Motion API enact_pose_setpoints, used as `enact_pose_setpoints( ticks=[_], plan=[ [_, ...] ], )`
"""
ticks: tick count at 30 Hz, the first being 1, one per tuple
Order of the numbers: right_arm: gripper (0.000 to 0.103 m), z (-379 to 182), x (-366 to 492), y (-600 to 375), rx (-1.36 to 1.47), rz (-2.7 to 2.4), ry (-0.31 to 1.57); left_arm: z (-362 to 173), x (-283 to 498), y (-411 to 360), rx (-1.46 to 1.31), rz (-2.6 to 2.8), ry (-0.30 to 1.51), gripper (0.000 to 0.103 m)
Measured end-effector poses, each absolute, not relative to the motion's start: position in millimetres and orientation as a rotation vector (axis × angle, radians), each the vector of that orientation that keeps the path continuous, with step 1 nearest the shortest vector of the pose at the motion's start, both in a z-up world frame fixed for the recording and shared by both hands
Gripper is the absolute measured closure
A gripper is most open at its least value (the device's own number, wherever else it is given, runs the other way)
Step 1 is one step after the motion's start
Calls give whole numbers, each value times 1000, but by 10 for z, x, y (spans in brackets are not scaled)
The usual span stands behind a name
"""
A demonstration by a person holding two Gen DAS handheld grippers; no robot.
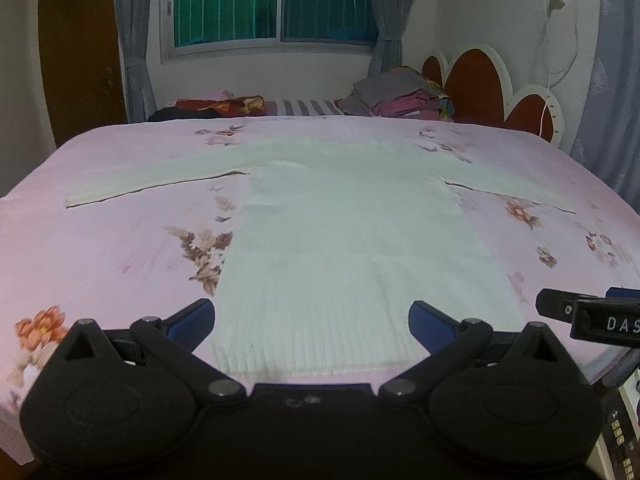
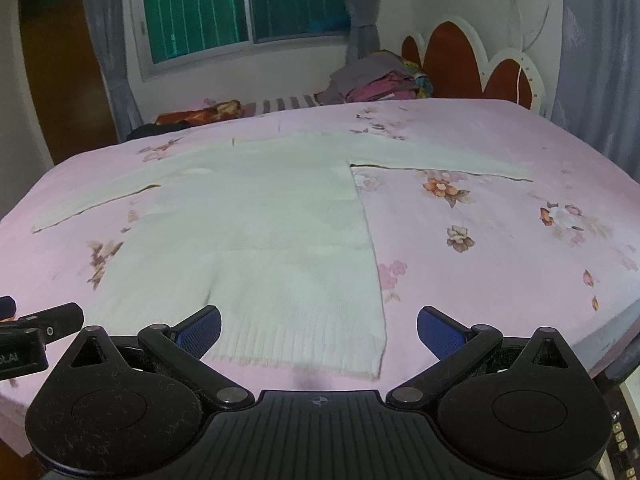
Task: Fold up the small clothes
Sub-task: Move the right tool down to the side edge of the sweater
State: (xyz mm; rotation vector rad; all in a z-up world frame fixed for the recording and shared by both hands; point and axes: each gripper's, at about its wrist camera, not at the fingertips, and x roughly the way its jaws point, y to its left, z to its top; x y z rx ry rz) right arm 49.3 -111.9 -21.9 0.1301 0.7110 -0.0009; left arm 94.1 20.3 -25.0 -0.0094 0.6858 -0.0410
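Item: white knit sweater (image 1: 340, 240), laid flat and face-down or face-up (cannot tell) at centre of the pink floral bed (image 1: 120, 248), hem toward six o'clock, sleeves extended toward nine and three o'clock. Left claw (image 1: 312, 320): spread wide, holding nothing, poised over the hem. Right claw (image 2: 319, 330): likewise spread and unloaded, at the hem's right corner. Stack of folded clothes (image 1: 396, 98) lay at one o'clock by the headboard (image 1: 480, 80), well apart. No fold begun. Risks, judged: the loose knit could stretch or snag if pinched by one layer only; uneven lifting between claws would skew the fold; bedsheet might be caught beneath.
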Motion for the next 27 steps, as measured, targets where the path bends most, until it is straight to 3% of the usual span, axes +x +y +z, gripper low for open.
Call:
enact_pose_setpoints(
  ticks=[20,27],
  plan=[
    [0,-158,1619,-1217,143,-172,684,-253,2115,286,-21,-142,599,0],
    [0,-154,1845,-1614,198,-188,657,-267,2494,31,-66,-235,661,0]
  ],
)
